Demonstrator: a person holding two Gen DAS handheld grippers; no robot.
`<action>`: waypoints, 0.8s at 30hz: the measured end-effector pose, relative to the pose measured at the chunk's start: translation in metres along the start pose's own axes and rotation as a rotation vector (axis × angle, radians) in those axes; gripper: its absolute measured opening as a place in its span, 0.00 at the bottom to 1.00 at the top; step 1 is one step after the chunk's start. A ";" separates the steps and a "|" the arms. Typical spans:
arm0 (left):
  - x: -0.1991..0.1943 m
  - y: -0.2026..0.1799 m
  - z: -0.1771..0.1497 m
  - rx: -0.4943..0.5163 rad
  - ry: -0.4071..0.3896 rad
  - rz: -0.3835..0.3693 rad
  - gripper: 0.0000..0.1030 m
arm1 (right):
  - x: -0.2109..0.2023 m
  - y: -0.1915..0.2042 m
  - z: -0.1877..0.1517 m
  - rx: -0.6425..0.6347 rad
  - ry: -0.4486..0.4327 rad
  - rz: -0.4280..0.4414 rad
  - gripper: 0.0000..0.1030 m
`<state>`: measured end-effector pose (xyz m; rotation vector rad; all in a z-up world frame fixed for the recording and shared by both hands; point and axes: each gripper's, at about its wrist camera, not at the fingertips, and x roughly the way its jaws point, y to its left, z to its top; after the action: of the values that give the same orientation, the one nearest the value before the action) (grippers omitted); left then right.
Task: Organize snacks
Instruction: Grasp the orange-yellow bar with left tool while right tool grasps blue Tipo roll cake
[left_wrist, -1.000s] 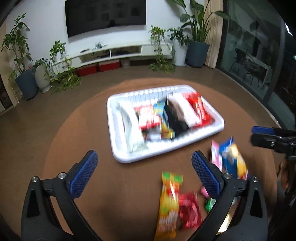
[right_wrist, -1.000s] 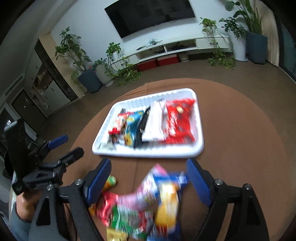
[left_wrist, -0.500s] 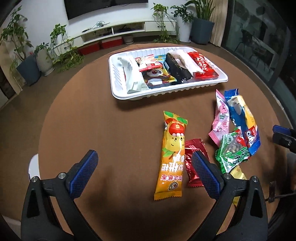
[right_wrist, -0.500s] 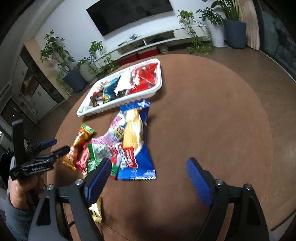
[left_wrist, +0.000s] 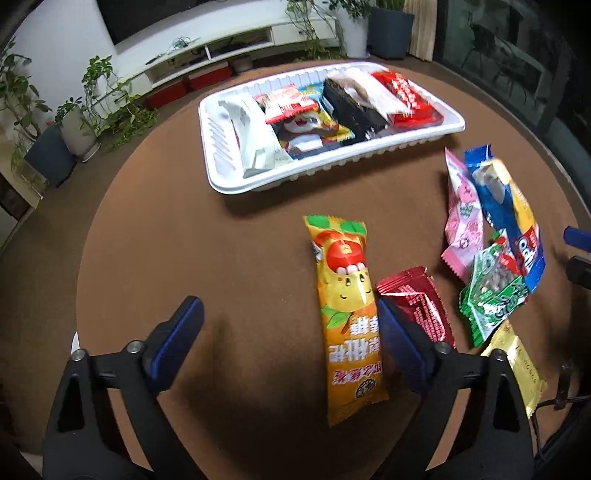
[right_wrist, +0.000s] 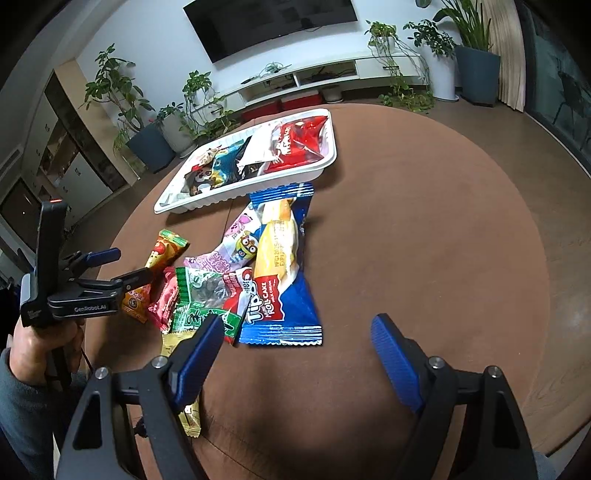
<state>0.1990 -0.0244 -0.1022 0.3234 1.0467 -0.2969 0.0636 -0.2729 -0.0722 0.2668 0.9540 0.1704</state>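
Two grippers hang over the round brown table (left_wrist: 155, 236), and neither one holds anything. The left gripper (left_wrist: 288, 332) has its fingers spread wide, and so does the right gripper (right_wrist: 295, 347).

Several snacks already lie side by side in the white tray (left_wrist: 221, 177), far ahead of both tools. They look tidy there, so the loose ones likely go in next.

The loose snacks sit in a messy pile on the bare table. The long orange packet (left_wrist: 347, 314) lies flat just inside the left gripper's right finger, so it looks like the easiest one to grab. A red packet (left_wrist: 417, 299) lies right beside it, partly behind that finger. Farther to the right are a pink packet (left_wrist: 463, 214), a green packet (left_wrist: 491, 295), a blue roll cake packet (right_wrist: 280, 273) and a yellow packet (left_wrist: 517, 365). Some of them lie on top of each other.

The blue roll cake packet is just ahead of the right gripper, a bit to its left.

Behind the table is a living room with a dark TV (right_wrist: 273, 26) on a white wall, a low white shelf (right_wrist: 325, 74) and many potted plants (right_wrist: 476, 62).
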 end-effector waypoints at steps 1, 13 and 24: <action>0.002 0.000 0.001 0.004 0.011 -0.001 0.78 | 0.001 0.001 0.001 -0.005 0.001 -0.003 0.82; 0.012 0.002 0.005 -0.014 0.044 -0.007 0.61 | 0.033 0.014 0.039 -0.107 0.044 -0.056 0.79; 0.014 0.008 0.003 -0.030 0.027 -0.015 0.50 | 0.069 0.018 0.055 -0.159 0.118 -0.113 0.73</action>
<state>0.2106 -0.0191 -0.1120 0.2937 1.0794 -0.2905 0.1475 -0.2459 -0.0899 0.0572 1.0642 0.1587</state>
